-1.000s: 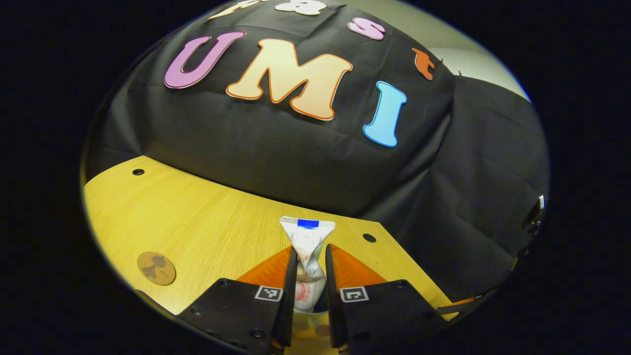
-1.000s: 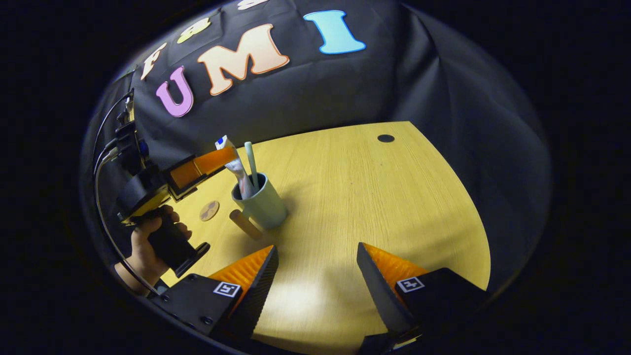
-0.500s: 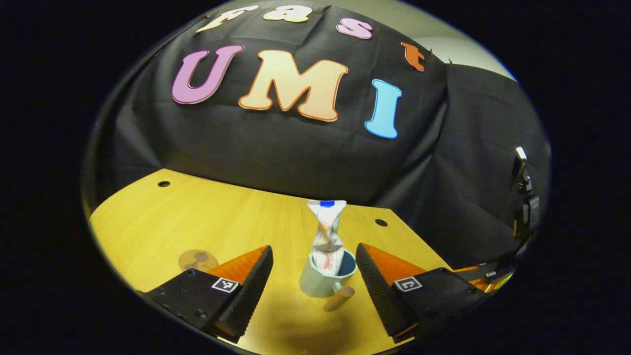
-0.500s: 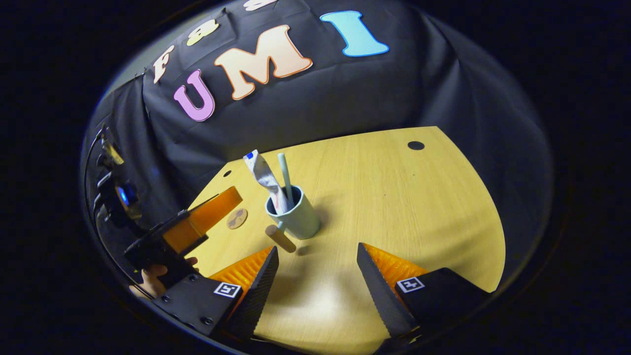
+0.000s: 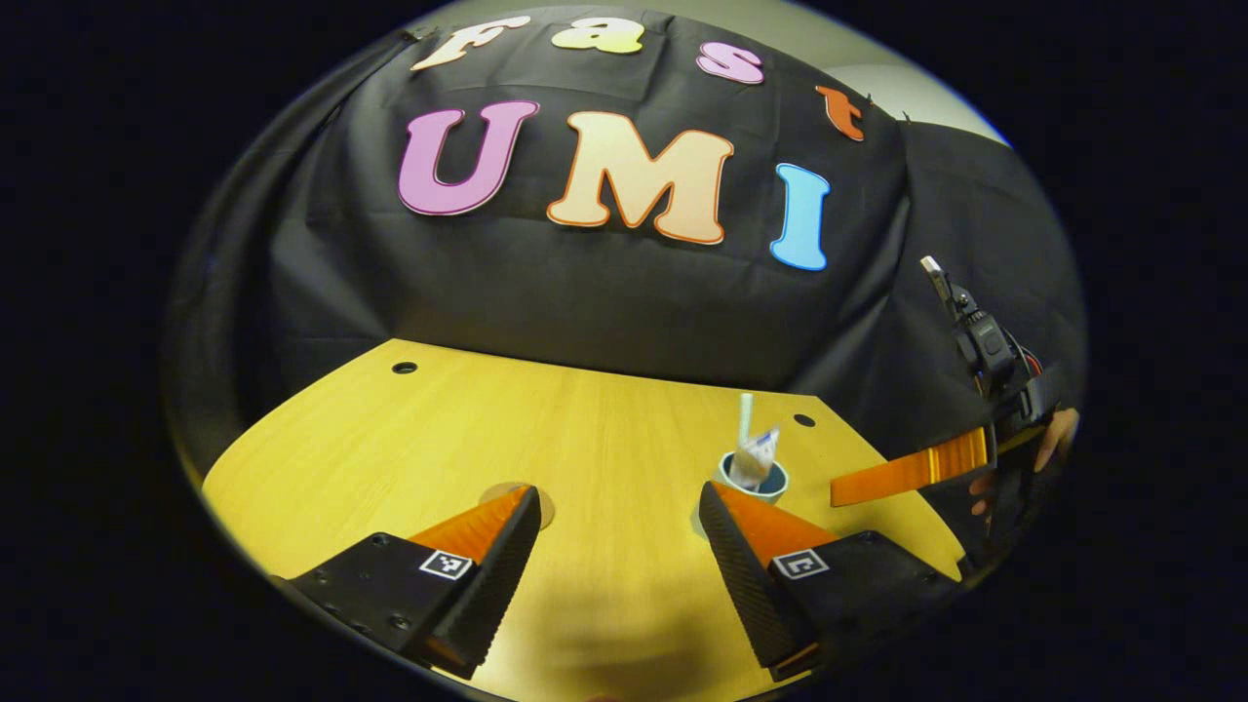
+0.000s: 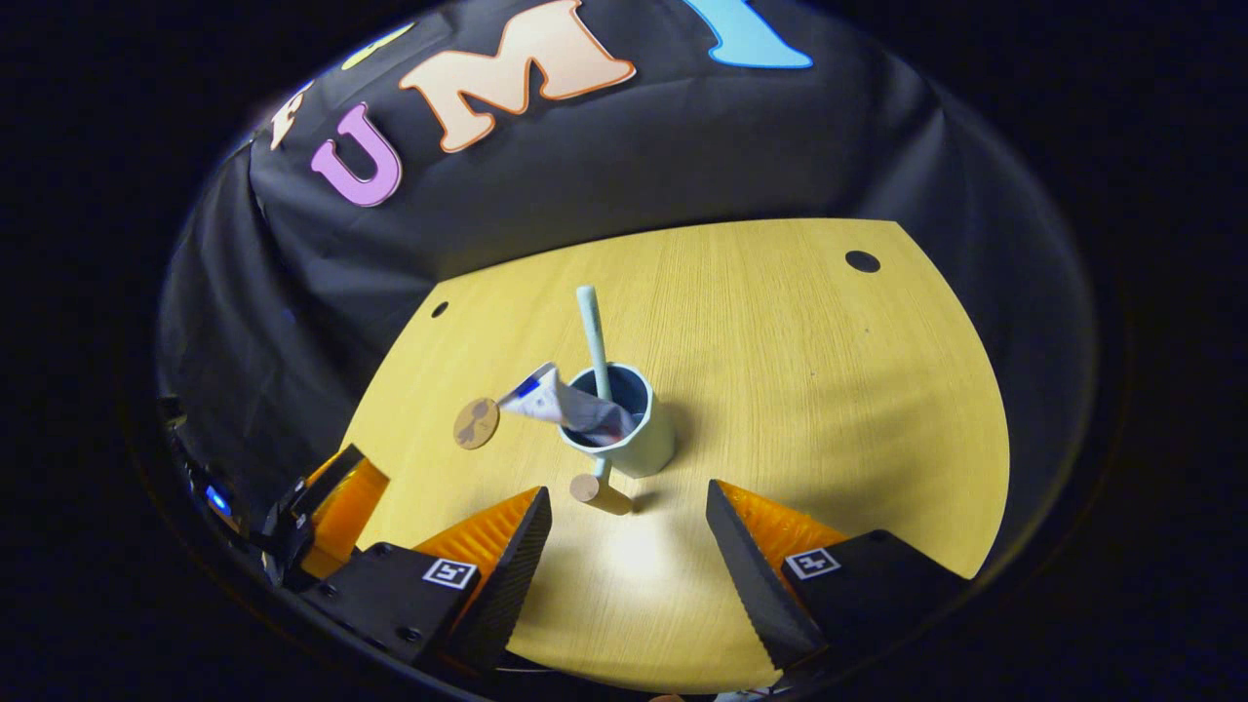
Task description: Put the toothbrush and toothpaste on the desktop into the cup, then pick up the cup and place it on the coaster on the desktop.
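Now my left gripper (image 5: 619, 531) is spread wide, holding nothing; same for my right gripper (image 6: 629, 531). Toothpaste tube (image 6: 570, 405) and toothbrush (image 6: 592, 336) stand in the cup (image 6: 639, 444) on the desktop (image 6: 829, 390). Coaster (image 6: 476, 423) lies apart, left of the cup.
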`<state>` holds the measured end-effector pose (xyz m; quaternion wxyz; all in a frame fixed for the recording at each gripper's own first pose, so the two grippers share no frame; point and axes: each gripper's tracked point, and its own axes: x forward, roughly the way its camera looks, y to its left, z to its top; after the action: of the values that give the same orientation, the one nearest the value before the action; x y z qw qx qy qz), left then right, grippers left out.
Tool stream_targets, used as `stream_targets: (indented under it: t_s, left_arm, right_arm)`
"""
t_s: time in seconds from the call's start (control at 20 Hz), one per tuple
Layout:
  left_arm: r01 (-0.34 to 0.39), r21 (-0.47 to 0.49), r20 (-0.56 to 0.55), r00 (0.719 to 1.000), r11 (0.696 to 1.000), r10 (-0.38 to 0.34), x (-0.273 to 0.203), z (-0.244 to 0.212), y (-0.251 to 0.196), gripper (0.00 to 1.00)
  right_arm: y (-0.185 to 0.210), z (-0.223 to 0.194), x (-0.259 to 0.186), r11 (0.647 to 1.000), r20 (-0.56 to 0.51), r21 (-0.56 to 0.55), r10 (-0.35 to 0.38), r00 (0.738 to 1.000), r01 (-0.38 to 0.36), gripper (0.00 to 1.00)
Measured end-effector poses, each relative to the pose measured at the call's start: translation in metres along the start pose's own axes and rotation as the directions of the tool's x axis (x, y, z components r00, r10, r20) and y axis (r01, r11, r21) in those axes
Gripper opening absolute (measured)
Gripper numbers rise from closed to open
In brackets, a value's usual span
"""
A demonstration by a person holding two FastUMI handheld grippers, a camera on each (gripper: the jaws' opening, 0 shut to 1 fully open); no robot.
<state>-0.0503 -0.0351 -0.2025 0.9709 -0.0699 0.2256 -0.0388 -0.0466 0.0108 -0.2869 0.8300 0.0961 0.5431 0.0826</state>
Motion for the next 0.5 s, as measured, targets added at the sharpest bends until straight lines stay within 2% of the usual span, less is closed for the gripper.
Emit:
stream_targets:
  t_s: [0.1,0.15,0.25,0.3,0.35,0.5]
  left_arm:
    - [-0.011,0.004,0.001,1.000,1.000,0.011,-0.003,0.002,0.016,0.95]
    - [-0.018,0.003,0.002,1.000,1.000,0.018,-0.006,0.002,0.023,0.95]
    - [-0.020,0.007,0.011,1.000,1.000,0.020,-0.013,0.005,0.033,0.95]
    - [-0.022,0.015,0.013,1.000,1.000,0.022,-0.016,0.005,0.037,0.95]
    - [-0.025,0.023,0.013,1.000,0.999,0.025,-0.019,0.004,0.043,0.95]
    - [-0.033,0.027,0.012,0.999,0.999,0.033,-0.026,0.003,0.058,0.95]
  right_arm:
    - [0.008,-0.003,0.010,1.000,-0.047,-0.008,-0.016,0.999,0.016,0.94]
    - [0.010,-0.005,0.014,1.000,-0.069,-0.013,-0.026,0.997,0.025,0.99]
    - [0.014,-0.008,0.026,0.999,-0.109,-0.028,-0.049,0.993,0.047,0.98]
    - [0.016,-0.011,0.032,0.998,-0.133,-0.032,-0.061,0.989,0.057,0.94]
    - [0.018,-0.012,0.039,0.997,-0.151,-0.036,-0.074,0.986,0.069,0.98]
    - [0.022,-0.015,0.058,0.993,-0.190,-0.067,-0.109,0.976,0.098,0.99]
